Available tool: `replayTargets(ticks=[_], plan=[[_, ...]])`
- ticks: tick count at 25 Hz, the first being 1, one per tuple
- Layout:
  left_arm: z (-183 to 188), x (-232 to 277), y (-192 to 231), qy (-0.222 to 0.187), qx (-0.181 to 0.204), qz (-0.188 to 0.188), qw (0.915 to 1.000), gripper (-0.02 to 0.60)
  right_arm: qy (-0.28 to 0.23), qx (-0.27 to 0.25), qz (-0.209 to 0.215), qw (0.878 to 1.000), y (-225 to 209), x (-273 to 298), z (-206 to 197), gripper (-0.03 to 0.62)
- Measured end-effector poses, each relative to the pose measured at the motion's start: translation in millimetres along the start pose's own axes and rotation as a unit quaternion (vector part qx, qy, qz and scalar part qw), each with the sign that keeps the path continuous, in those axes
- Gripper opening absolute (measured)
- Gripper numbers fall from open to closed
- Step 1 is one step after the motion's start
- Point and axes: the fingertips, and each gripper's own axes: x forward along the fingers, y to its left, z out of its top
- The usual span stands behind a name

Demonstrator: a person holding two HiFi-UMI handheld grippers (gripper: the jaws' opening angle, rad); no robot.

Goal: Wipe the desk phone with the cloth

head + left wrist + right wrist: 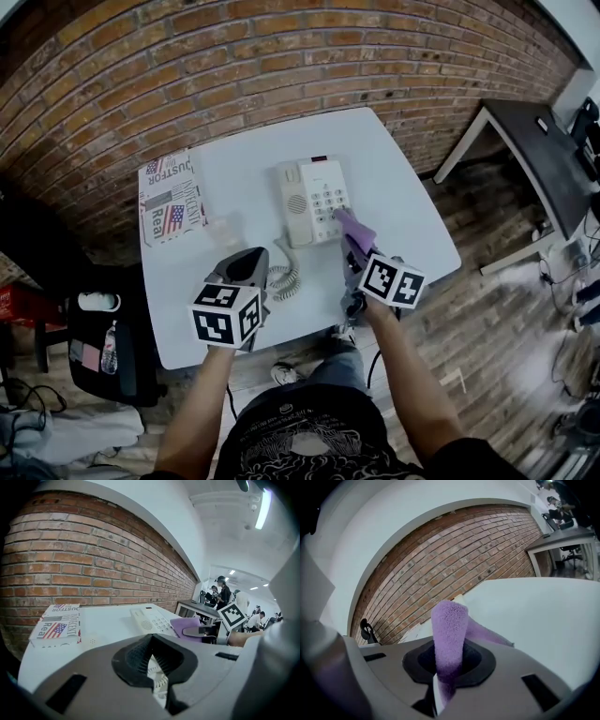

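Phone (314, 199) sits mid-table (403, 187), with the cloth (354, 228) at its right edge, pinched in the right gripper (350, 246). The left gripper (246, 265) hovers near the coiled cord (284, 279), jaws pressed together on nothing.

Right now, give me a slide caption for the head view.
Right tongs hold the purple cloth at the desk phone's corner; left tongs hover near its coiled cord.

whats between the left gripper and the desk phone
The phone's coiled cord lies between the left gripper and the desk phone. The head view shows this, and in the left gripper view the cord sits just past the jaws.
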Motion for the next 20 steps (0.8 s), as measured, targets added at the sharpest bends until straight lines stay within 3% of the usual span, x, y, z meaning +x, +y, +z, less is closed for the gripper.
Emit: replayTargets(ticks=[10,20], plan=[[-12,-15,6,0.009,0.004,0.002,1.0,0.006,0.007,-0.006,0.04,0.999,41,15,-23,0.044],[-22,-40,26,0.002,-0.012,0.036,0.9993,0.006,0.041,-0.025,0.09,0.995,87,32,-51,0.044]])
